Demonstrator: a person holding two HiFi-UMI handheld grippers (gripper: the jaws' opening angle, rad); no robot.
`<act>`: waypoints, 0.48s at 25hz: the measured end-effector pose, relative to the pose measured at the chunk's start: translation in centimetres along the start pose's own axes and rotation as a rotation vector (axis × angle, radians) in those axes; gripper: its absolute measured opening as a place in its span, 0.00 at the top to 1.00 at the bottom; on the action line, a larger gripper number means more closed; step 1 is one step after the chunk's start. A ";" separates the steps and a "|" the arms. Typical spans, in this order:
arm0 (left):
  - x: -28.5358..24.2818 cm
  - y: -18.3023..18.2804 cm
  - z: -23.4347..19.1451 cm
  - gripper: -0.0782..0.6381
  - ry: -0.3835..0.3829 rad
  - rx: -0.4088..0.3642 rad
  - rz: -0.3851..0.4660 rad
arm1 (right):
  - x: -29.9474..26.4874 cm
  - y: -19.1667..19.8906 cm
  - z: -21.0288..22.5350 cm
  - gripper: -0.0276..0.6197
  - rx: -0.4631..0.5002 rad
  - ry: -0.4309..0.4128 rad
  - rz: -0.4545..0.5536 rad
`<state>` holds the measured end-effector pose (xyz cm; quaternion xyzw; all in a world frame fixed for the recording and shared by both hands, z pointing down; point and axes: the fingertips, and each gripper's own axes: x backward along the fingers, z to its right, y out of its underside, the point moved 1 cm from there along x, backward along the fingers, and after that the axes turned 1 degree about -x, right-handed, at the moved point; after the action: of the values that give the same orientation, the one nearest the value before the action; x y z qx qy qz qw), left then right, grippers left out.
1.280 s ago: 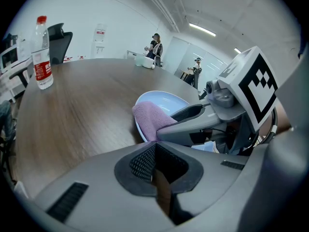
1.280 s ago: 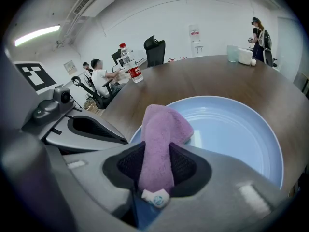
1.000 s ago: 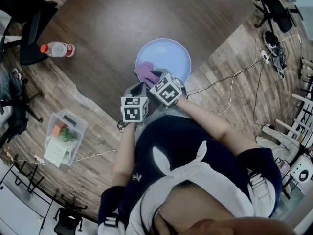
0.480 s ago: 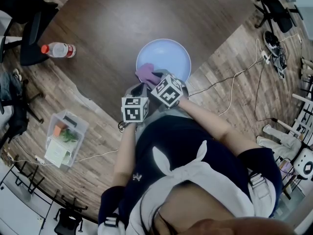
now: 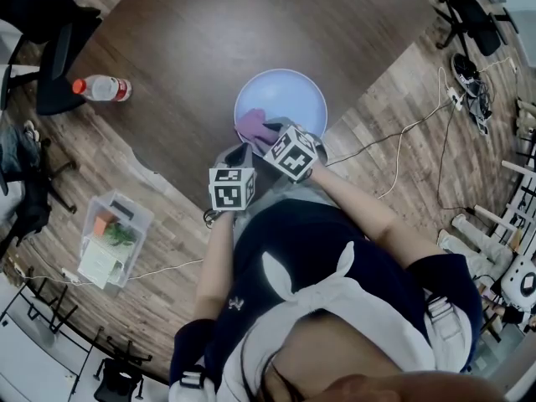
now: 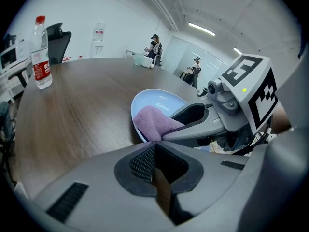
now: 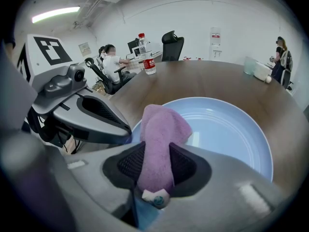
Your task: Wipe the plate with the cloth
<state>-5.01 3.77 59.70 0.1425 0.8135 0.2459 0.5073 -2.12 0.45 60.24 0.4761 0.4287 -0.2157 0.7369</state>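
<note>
A light blue plate (image 5: 289, 99) lies on the dark wooden table (image 5: 209, 32), near its front edge. My right gripper (image 5: 266, 134) is shut on a purple cloth (image 5: 249, 122), which rests on the plate's near left part. In the right gripper view the cloth (image 7: 161, 134) runs between the pads out over the plate (image 7: 231, 129). My left gripper (image 5: 237, 154) hovers just left of the right one, beside the plate's near rim. In the left gripper view its jaws (image 6: 155, 146) are shut with nothing between them, and the plate (image 6: 157, 103) and cloth (image 6: 154, 122) lie ahead.
A water bottle with a red label (image 5: 100, 87) lies far left on the table. On the floor stand a clear plastic box (image 5: 113, 237) at the left, cables (image 5: 402, 132) at the right and office chairs (image 5: 469, 11). People are in the room's background (image 7: 113, 57).
My right gripper has rolled slightly and shifted a little to the right with the cloth in it. The left gripper has kept still.
</note>
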 end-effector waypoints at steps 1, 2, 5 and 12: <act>0.0 0.0 0.0 0.88 0.000 0.000 0.000 | 0.1 0.0 0.1 0.74 0.000 0.003 -0.001; 0.0 0.1 0.0 0.88 0.000 0.001 0.001 | 0.1 0.0 0.3 0.74 -0.001 0.006 -0.001; 0.0 0.0 0.0 0.88 0.000 0.004 0.001 | 0.2 0.0 0.8 0.74 -0.011 0.013 0.005; -0.1 -0.1 0.0 0.88 0.002 0.005 0.000 | 0.4 0.2 2.2 0.74 -0.044 0.027 0.006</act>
<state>-5.02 3.62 59.69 0.1437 0.8147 0.2440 0.5061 -0.83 -1.34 60.35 0.4640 0.4416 -0.1974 0.7421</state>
